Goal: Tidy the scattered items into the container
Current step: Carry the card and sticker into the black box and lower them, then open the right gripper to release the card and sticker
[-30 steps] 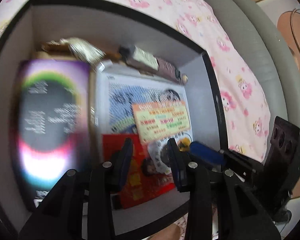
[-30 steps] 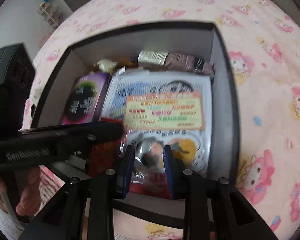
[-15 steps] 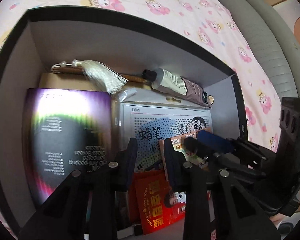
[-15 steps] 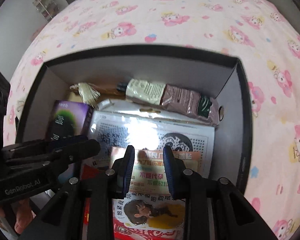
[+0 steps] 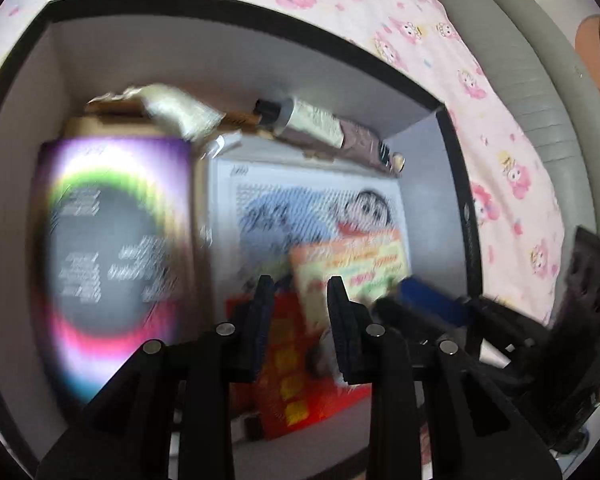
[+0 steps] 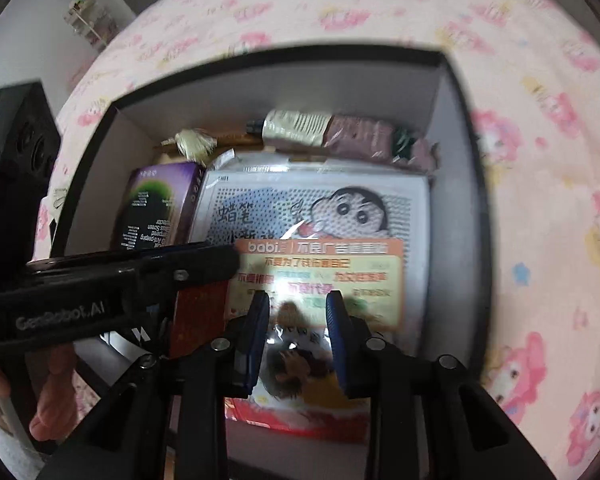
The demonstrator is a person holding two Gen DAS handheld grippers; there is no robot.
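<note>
A black-rimmed box (image 5: 260, 12) with grey walls lies on the bed. It holds a purple box (image 5: 112, 248), a cartoon board pack (image 5: 300, 200), an orange card (image 5: 352, 264), a red packet (image 5: 292, 360), a tube (image 5: 312, 124) and a tassel (image 5: 172, 108). My left gripper (image 5: 300, 284) hovers above the red packet, open by a narrow gap, with nothing between its pads. My right gripper (image 6: 298, 300) hovers over the orange card (image 6: 320, 268), also narrowly open and empty. The two grippers are side by side over the box's near end.
A pink cartoon-print sheet (image 6: 540, 160) surrounds the box (image 6: 300, 56). A grey padded headboard (image 5: 520, 80) runs along the right in the left wrist view. A person's hand (image 6: 48, 392) holds the left gripper's body at the lower left of the right wrist view.
Both grippers swung toward the box's far wall, then came back over its near end. The left jaws narrowed a little. The box's contents have not moved.
</note>
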